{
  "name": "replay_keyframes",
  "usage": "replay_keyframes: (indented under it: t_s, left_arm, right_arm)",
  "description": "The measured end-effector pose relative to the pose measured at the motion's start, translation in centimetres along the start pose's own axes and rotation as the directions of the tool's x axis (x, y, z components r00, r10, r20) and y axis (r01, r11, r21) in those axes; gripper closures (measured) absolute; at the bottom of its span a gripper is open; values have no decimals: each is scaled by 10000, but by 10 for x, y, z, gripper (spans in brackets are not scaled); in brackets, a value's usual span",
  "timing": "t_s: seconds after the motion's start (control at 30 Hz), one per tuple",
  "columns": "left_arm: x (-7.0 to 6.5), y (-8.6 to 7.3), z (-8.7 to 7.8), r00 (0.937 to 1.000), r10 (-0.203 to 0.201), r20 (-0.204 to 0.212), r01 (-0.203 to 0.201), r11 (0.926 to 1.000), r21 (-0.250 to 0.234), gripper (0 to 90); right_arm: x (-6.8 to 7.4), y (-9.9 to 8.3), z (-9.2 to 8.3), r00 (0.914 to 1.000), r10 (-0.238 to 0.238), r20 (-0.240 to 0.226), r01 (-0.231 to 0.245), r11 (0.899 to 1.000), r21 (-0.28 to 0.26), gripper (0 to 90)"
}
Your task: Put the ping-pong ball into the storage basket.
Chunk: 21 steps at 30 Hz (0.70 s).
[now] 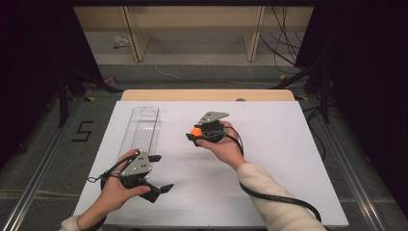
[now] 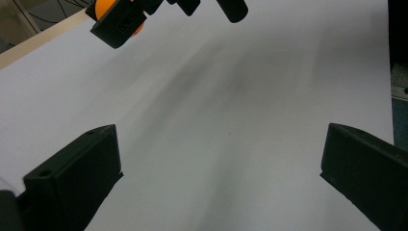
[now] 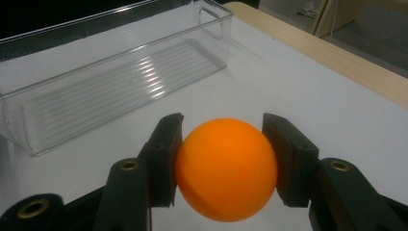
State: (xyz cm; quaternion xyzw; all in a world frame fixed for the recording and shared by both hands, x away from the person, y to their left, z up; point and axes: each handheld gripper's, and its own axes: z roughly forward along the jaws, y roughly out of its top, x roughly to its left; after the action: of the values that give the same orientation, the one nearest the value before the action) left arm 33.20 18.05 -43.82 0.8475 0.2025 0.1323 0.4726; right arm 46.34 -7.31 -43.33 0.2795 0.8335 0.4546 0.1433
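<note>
One desk point(image 1: 269, 159) with a white top carries everything. One clear plastic tray point(image 1: 140, 127), long and narrow, lies on its left part with nothing inside. Two tongs are held, one in each of the person's hands. The left tongs point(image 1: 161, 172) rest low near the desk's front edge, jaws spread wide apart around nothing. The right tongs point(image 1: 193, 134) are above the middle of the desk, just right of the tray, clamped on one orange ball point(image 3: 226, 168).
</note>
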Motion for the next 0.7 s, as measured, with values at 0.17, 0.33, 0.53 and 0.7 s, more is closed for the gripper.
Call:
replay_keyframes:
  t_s: [0.17,0.33,0.53,0.7]
  left_arm:
    - [0,0,0,10000,2,-1,-2,10000,4,0]
    - [0,0,0,10000,4,-2,-4,10000,-6,0]
    - [0,0,0,10000,2,4,-2,10000,4,0]
    - [-1,0,0,10000,-7,-17,7,10000,-29,0]
  right_arm:
    - [1,2,2,10000,-4,-49,4,10000,-21,514]
    - [2,4,3,10000,-25,-71,24,10000,-46,514]
    - [3,7,4,10000,-37,-59,37,9999,-101,514]
    - [6,11,7,9999,-93,-116,92,9999,-124,514]
